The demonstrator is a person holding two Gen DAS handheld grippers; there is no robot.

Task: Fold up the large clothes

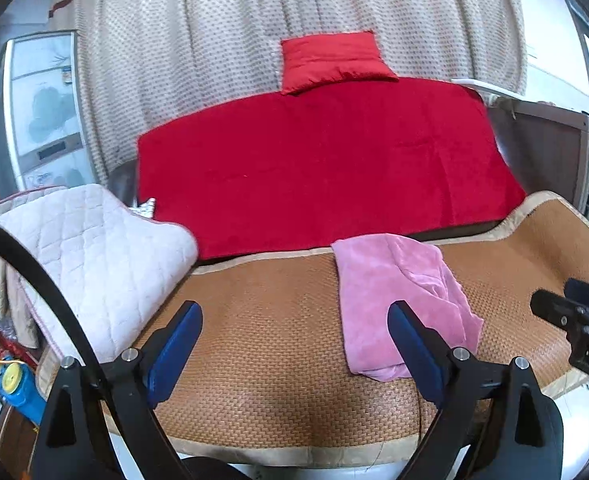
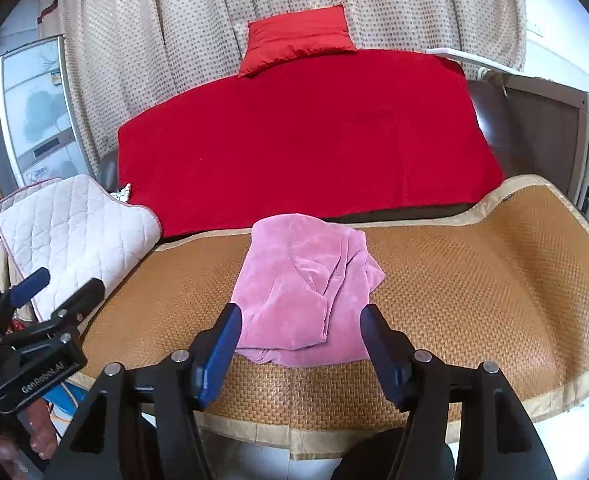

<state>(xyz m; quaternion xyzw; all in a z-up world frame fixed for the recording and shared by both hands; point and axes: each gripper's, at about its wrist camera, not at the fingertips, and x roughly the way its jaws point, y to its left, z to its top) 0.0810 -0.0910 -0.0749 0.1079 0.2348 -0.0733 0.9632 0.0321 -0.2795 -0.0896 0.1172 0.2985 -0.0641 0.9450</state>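
A pink fleece garment (image 1: pixel 402 300) lies folded in a rough rectangle on the woven bamboo mat (image 1: pixel 262 340), with loose creased folds on its right side. It also shows in the right wrist view (image 2: pixel 302 296), just ahead of my right gripper (image 2: pixel 300 324), which is open and empty, hovering above the garment's near edge. My left gripper (image 1: pixel 294 322) is open and empty above bare mat, left of the garment. The left gripper also shows in the right wrist view (image 2: pixel 56 282) at the far left. The mat (image 2: pixel 474 288) runs wide to the right.
A white quilted pad (image 1: pixel 94 264) lies at the mat's left end. Behind the mat is a red blanket (image 1: pixel 326 168) with a red pillow (image 1: pixel 334 60) against a dotted beige curtain (image 1: pixel 214 40). A fridge (image 1: pixel 42 112) stands far left. A wooden bed frame (image 1: pixel 546 148) is at right.
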